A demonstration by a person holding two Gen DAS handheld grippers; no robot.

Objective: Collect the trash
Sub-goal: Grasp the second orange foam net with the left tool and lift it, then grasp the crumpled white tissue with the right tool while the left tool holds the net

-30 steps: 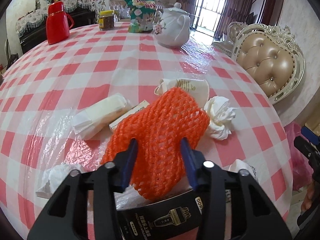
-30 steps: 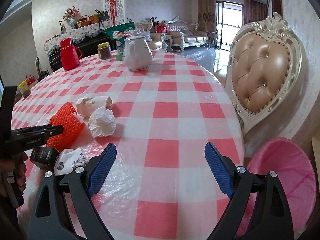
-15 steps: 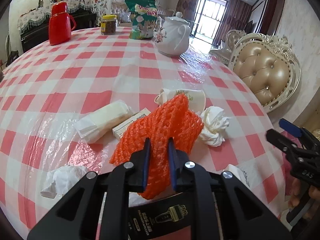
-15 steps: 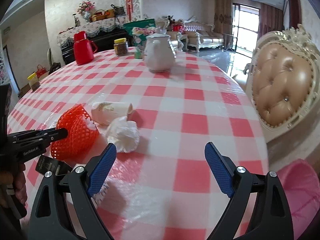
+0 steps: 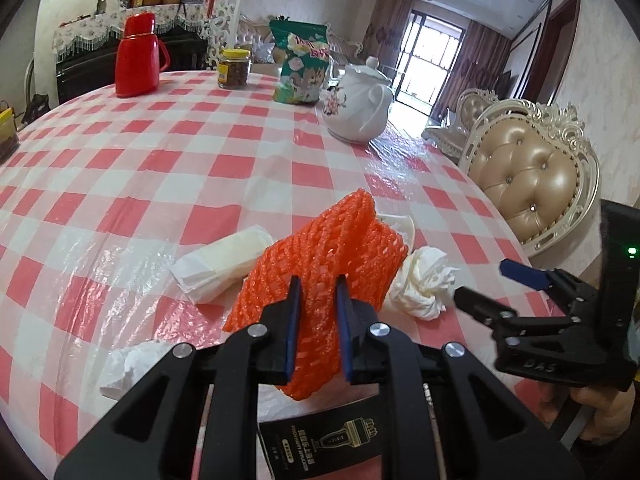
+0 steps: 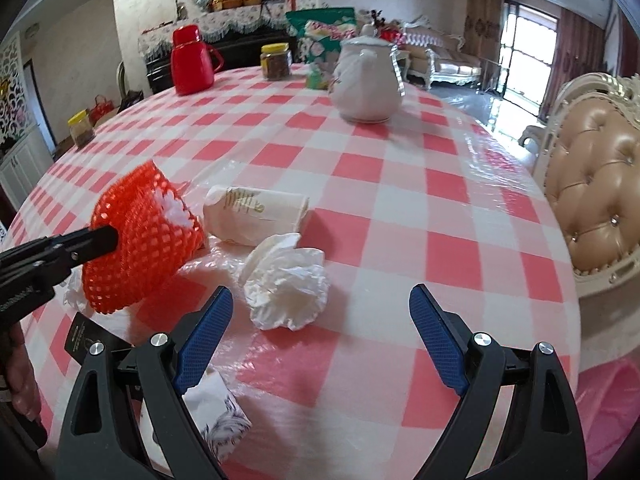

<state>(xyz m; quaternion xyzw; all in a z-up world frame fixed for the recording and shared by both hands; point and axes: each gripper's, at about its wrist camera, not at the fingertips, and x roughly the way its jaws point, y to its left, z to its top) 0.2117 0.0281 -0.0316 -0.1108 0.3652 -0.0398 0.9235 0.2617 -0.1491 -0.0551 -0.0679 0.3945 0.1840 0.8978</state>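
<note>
Left gripper (image 5: 317, 312) is pinching the orange foam net (image 5: 328, 256), which we see lifted just above the checked table (image 5: 160, 168): soft mesh sleeve, squashed between the pads, bright orange. Right gripper (image 6: 318, 334) is spread wide, holding nothing, low over the table near the crumpled white tissue (image 6: 286, 282). We count one net, one toppled paper cup (image 6: 256, 216) behind it, two crumpled tissues (image 5: 132, 364), one wrapped white packet (image 5: 224, 264), one black box (image 5: 336, 448), one printed wrapper (image 6: 218, 412).

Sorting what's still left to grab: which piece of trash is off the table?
The orange foam net, pinched in the left tool; the tissue and paper cup lie on the table.
</note>
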